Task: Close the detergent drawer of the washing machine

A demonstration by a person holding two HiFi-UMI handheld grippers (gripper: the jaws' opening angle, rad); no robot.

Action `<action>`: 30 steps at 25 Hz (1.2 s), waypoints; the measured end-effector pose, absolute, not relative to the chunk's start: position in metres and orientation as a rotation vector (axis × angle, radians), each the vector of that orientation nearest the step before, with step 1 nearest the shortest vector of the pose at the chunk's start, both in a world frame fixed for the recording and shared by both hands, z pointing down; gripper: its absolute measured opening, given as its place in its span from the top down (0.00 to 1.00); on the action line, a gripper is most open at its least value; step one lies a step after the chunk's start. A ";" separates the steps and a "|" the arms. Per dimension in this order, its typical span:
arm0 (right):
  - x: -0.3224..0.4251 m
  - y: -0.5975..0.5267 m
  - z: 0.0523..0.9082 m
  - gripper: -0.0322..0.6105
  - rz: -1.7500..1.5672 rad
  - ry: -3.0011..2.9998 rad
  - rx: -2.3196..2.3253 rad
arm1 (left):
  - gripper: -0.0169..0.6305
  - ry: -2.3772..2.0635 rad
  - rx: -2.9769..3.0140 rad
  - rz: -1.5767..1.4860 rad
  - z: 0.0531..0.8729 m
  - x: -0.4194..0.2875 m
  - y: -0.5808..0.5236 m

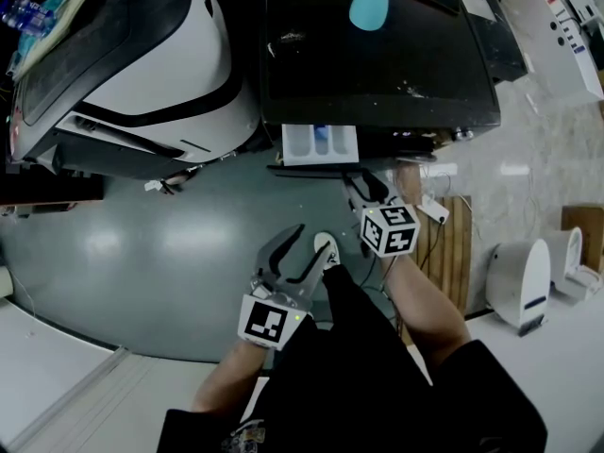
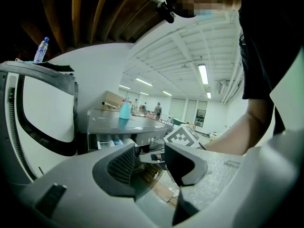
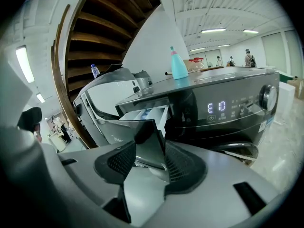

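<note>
Head view looks down on a dark washing machine at the far side, with a teal bottle on its top and a white appliance to its left. The detergent drawer stands pulled out from the machine's front, over the grey floor. The right gripper points at the drawer's near right corner, just beside it. The left gripper hangs nearer and to the left, well apart from the drawer. Left gripper view shows its two fingers spread with nothing between them; beyond them are the right gripper's marker cube and the machine. Right gripper view shows its fingers apart as well, with the drawer's dark front panel in the gap between the pads; whether a pad touches it I cannot tell. Behind, the drawer's white compartments are exposed, and the lit display sits to the right.
</note>
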State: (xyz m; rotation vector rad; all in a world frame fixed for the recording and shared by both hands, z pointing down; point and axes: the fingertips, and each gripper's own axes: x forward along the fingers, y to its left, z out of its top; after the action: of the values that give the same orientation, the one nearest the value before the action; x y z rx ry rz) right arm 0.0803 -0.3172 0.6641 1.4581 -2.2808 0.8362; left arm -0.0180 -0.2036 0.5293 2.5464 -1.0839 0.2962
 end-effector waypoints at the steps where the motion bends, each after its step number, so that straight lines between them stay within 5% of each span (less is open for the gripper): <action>1: 0.080 -0.320 0.664 0.65 0.835 -2.282 1.461 | 0.70 -1.086 2.543 0.295 0.530 -0.019 -0.204; 30: 0.083 -0.389 0.666 0.65 0.883 -2.242 1.596 | 0.70 -1.092 2.511 0.317 0.542 -0.023 -0.220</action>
State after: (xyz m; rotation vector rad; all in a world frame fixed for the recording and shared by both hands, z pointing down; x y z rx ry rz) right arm 0.0833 -0.3890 0.6658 1.5959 -2.2422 0.8834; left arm -0.0234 -0.2200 0.5417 2.5112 -1.0924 0.3166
